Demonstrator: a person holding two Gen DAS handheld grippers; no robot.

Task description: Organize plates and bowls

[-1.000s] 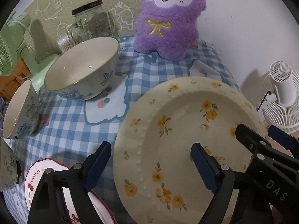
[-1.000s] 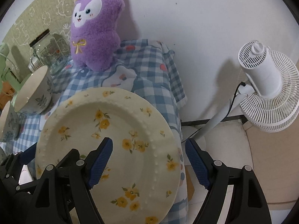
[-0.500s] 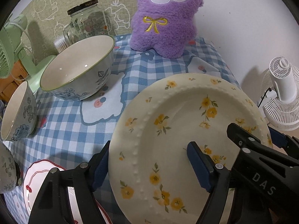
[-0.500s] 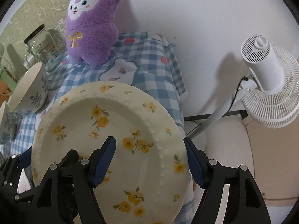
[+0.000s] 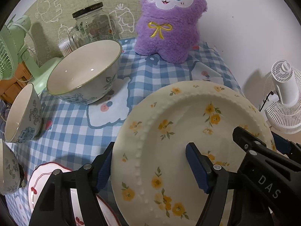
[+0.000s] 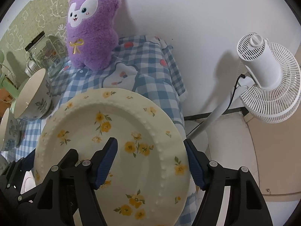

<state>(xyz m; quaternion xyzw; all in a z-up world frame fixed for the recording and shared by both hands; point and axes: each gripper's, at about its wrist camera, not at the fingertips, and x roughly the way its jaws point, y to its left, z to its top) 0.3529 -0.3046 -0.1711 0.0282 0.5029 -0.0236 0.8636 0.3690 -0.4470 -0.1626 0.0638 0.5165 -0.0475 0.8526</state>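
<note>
Left claw (image 5: 148,148): half open, just been closing round the rim of the cream flowery china plate (image 5: 188,116); pinch unclear.
Right claw (image 6: 150,140): same.
Danger: hold it loosely and it slips off past your right claw.

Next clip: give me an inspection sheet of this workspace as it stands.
Surface: blue checked tablecloth over the table.
Job's things: flowered plate; large bowl; smaller bowl; third bowl at the picture's edge; red-rimmed plate.
Clutter: purple plush toy; glass jar.
Grippers: left tool and right tool each straddle the flowered plate's rim; their jaws have just been closing, but no clamp is seen yet.
Cables: black cable at the white fan.
Surroundings: white fan; green fan; white wall.
</note>
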